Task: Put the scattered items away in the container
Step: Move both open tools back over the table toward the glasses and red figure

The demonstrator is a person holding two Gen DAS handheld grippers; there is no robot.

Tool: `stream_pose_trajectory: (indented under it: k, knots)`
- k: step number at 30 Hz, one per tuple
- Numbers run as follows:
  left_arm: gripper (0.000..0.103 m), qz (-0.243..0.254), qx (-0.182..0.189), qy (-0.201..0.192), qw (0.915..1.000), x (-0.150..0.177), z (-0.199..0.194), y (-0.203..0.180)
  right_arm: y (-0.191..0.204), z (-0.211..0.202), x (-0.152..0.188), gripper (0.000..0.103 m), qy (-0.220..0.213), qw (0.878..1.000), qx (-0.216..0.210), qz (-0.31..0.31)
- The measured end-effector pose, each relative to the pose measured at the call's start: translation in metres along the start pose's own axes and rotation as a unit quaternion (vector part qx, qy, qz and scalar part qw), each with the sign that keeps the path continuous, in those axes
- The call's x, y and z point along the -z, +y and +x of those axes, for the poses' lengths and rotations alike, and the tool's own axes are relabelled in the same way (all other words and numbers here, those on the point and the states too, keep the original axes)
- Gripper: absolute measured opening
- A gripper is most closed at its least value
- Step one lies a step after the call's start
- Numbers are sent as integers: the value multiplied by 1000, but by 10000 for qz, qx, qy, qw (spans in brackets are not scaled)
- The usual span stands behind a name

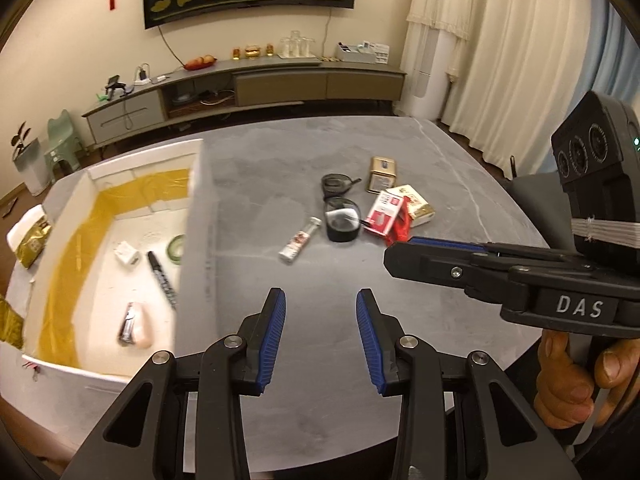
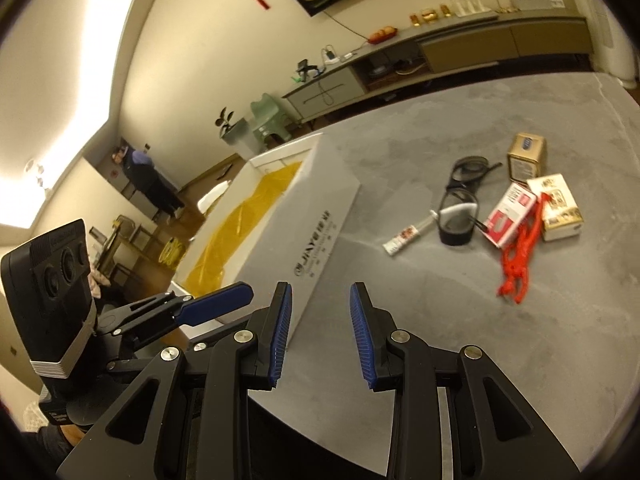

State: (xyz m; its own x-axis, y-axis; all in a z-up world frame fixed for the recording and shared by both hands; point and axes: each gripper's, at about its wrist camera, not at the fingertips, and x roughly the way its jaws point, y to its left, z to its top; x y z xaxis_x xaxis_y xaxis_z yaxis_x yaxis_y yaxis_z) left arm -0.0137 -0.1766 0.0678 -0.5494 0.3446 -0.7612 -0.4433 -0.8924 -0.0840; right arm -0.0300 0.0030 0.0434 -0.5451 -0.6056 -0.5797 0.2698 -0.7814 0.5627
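Note:
A white box lined with yellow film sits at the table's left; inside lie a black marker, a green tape roll, a small white cube and a pink stapler. Scattered mid-table are a white tube, black glasses, a gold tin, a red-white packet, a cream box and a red plastic clip. My left gripper is open over bare table beside the box. My right gripper is open at the box's near corner.
The grey round table ends close behind my grippers. A gold packet lies on a white chair left of the box. A low TV cabinet lines the far wall. A person stands far off in the right wrist view.

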Motion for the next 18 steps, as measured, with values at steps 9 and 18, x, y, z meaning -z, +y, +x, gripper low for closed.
stream_pose_trajectory:
  k: [9,18]
  knots:
    - [39,-72,235,259,9994,-5,37,-13,-36,-3,3,34,-1,9994,251,248]
    - [39,-257,310,564,9976,-10,83,-11,-70,7,-1,36,92,9978,448,486]
